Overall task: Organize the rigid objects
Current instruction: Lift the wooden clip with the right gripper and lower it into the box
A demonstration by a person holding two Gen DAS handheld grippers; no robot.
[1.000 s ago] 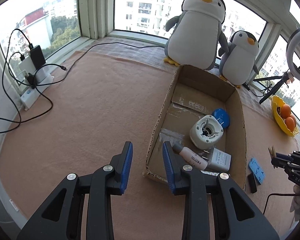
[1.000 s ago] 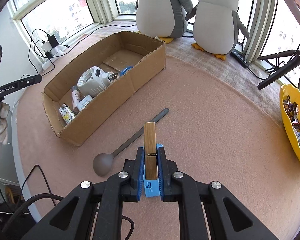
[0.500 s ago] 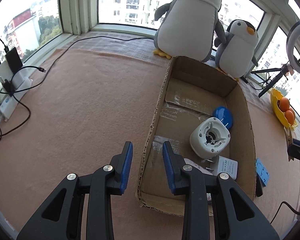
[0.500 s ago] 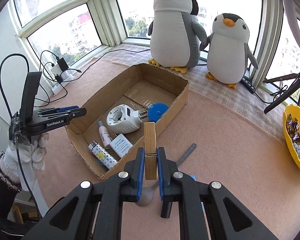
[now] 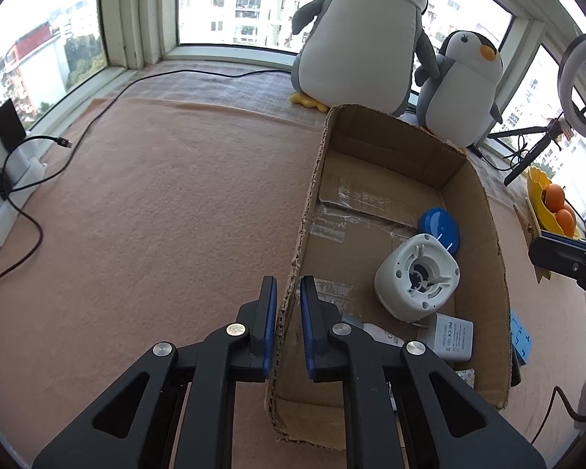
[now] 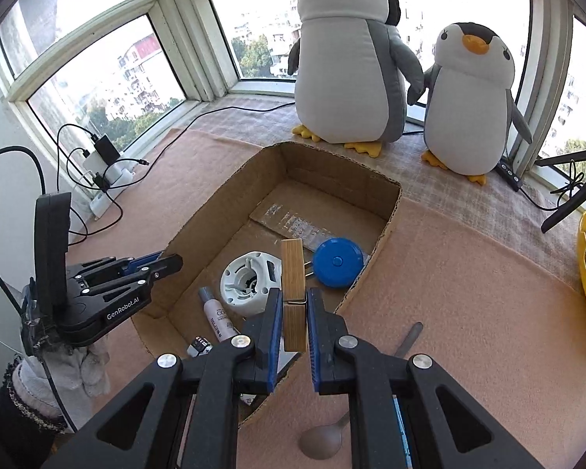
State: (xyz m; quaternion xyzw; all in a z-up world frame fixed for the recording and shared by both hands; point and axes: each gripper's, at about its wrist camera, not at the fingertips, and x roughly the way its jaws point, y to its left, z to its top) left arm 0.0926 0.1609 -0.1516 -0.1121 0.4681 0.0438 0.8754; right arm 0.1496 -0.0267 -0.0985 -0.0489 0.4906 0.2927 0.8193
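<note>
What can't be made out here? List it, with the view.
- Spoon handle: right wrist view, behind the right gripper holding the clothespin.
- Blue item: left wrist view, cut off by the cardboard box wall; unidentifiable.
- Patterned item in box: right wrist view, mostly under that gripper.

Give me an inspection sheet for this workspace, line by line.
Surface: peach felt mat, nothing spilled.
Job's things: cardboard box holds white reel, blue disc, white adapter, tube, lighter; grey spoon lies outside on the mat.
Clutter: yellow bowl with oranges, at the right edge.
Grippers: left hand-held gripper has just been closing its jaws, with the box wall between them; right hand-held gripper is shut on a wooden clothespin.
Cables: black cables run to a power strip by the window.
Surroundings: two penguin plushes behind the box; windows all round.
</note>
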